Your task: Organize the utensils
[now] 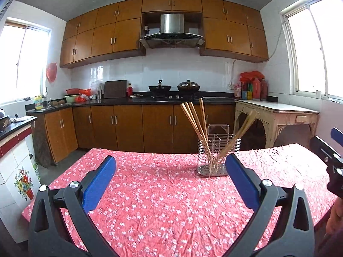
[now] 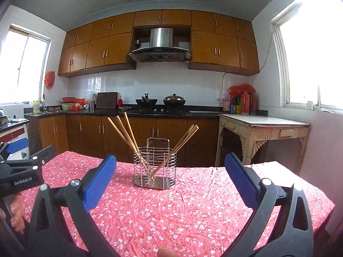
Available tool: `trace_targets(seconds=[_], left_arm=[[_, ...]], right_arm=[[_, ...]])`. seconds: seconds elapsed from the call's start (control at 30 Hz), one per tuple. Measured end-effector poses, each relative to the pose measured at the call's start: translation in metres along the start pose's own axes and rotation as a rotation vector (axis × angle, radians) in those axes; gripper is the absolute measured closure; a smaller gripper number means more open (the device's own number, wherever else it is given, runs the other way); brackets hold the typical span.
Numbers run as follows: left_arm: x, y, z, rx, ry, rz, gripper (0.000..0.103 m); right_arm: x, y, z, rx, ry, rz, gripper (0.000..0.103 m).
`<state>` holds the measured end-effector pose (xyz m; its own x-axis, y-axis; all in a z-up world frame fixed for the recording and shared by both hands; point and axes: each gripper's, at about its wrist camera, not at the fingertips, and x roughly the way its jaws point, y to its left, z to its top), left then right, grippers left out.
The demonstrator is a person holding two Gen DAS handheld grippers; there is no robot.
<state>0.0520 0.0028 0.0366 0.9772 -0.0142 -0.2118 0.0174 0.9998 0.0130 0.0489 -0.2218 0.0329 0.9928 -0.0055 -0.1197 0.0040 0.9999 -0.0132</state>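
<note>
1. Kitchen cabinets of brown wood, a steel range hood point(image 2: 161, 42) and a black worktop with two woks fill the background; bright windows stand on both sides.
2. Nearer to the cameras is the counter point(image 2: 193, 214), covered with a red cloth with small white flowers. The cloth is wrinkled, and around the holder no loose utensil shows on it.
3. On the far middle part of this counter stands a wire utensil holder point(image 2: 154, 171) of shiny metal, upright on its perforated base.
4. Inside it are wooden chopsticks point(image 2: 126, 135), in two bundles: one leans to the left, the other bundle point(image 2: 184, 137) leans to the right. They spread like this, I think, because the holder is wide and divided, so each bundle falls against its own side.
5. The left claw point(image 1: 170, 177) has its blue pads as far apart as they go, and nothing is between them. It hovers low over the cloth, pointing almost level toward the holder, which appears just behind its right pad.
6. The right claw point(image 2: 170, 175) is also fully spread and empty; the holder shows in the gap between its pads, farther away, not touched.
7. Both claws are apart from the holder and side by side; each one shows at the edge of the other's view.
8. My judgement: the chopsticks are already in their place, so the task seems near its end or finished.
</note>
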Motion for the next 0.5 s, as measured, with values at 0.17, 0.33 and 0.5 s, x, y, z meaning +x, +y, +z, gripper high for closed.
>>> trace_targets(seconds=[0.17, 0.33, 0.5], left_arm=[[-0.006, -0.006, -0.015, 0.026, -0.005, 0.007, 0.002], [-0.007, -0.006, -0.026, 0.011, 0.019, -0.016, 0.002], [-0.009, -0.005, -0.037, 0.0, 0.037, -0.017, 0.002]], right_arm=[[-0.007, 0.003, -0.014, -0.018, -0.007, -0.011, 0.004], [-0.009, 0.001, -0.023, -0.01, -0.005, 0.006, 0.004], [-0.005, 0.001, -0.032, -0.001, 0.033, 0.03, 0.004]])
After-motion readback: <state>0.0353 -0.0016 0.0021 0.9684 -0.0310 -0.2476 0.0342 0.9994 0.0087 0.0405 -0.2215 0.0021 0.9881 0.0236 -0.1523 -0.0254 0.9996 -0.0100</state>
